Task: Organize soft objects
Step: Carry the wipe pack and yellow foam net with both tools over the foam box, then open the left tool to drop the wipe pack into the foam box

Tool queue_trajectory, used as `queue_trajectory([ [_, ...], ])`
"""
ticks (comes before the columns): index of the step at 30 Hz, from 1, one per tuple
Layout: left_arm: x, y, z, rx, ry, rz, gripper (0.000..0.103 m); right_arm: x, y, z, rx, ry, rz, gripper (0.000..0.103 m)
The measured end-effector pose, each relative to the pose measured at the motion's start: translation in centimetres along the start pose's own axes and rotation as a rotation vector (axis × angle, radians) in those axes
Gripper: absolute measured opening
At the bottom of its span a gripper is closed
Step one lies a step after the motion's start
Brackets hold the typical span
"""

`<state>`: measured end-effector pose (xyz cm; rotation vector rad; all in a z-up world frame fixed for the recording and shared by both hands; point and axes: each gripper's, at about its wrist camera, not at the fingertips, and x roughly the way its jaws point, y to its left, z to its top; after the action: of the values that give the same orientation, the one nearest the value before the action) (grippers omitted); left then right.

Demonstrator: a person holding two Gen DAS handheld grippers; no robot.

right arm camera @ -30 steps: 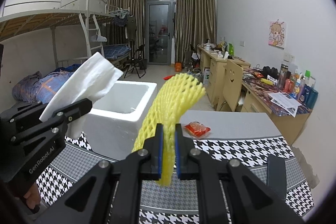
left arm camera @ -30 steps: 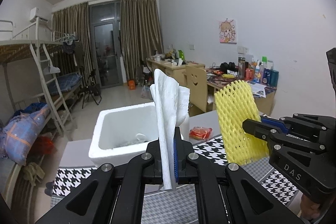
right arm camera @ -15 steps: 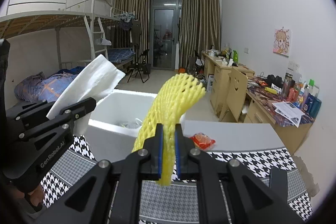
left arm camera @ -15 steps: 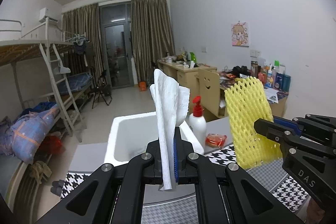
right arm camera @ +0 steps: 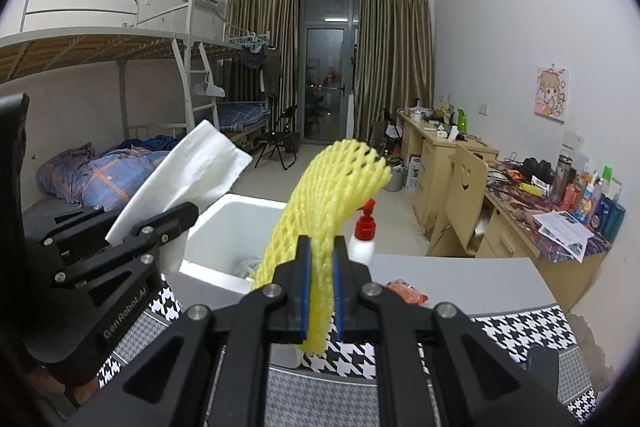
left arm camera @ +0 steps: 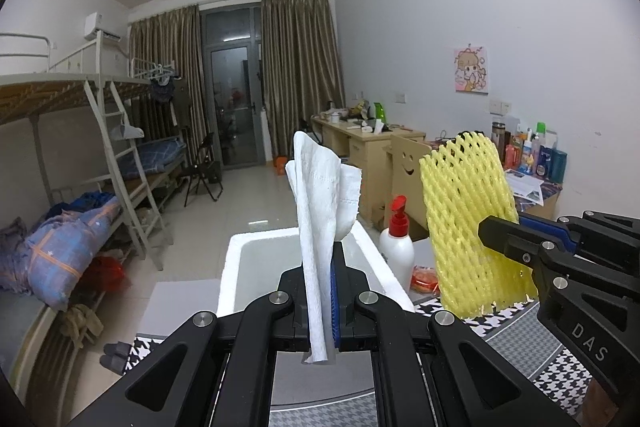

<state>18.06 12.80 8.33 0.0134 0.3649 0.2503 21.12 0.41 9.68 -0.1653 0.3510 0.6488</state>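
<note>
My left gripper is shut on a folded white paper towel that stands upright between its pads. The right gripper is shut on a yellow foam net sleeve, which arches up and to the right. Both are held above the table, just in front of an open white foam box. In the left wrist view the yellow foam net and right gripper show at right; in the right wrist view the white paper towel and left gripper show at left.
A white pump bottle with a red top and a small orange packet sit right of the box on the grey table. A houndstooth cloth covers the near part. Bunk beds stand left, desks right.
Both grippers rose a little and moved along with their loads; the box now sits lower and nearer in view, and the pump bottle has come into sight beside it. Grips unchanged.
</note>
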Motion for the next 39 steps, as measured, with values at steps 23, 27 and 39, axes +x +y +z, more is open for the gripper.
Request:
queue_trajectory([
  [23, 4.4, 1.5, 0.4, -0.031, 0.072, 0.02, 0.006, 3.5, 0.4, 1.1, 0.003, 0.044, 0.015, 0.013],
  [27, 5.5, 2.1, 0.5, -0.045, 0.091, 0.017, 0.006, 3.8, 0.3, 1.2, 0.006, 0.05, 0.016, 0.013],
  [39, 8.6, 3.0, -0.1, -0.055, 0.169, 0.023, 0.007, 5.0, 0.4, 1.5, 0.006, 0.075, 0.012, 0.013],
])
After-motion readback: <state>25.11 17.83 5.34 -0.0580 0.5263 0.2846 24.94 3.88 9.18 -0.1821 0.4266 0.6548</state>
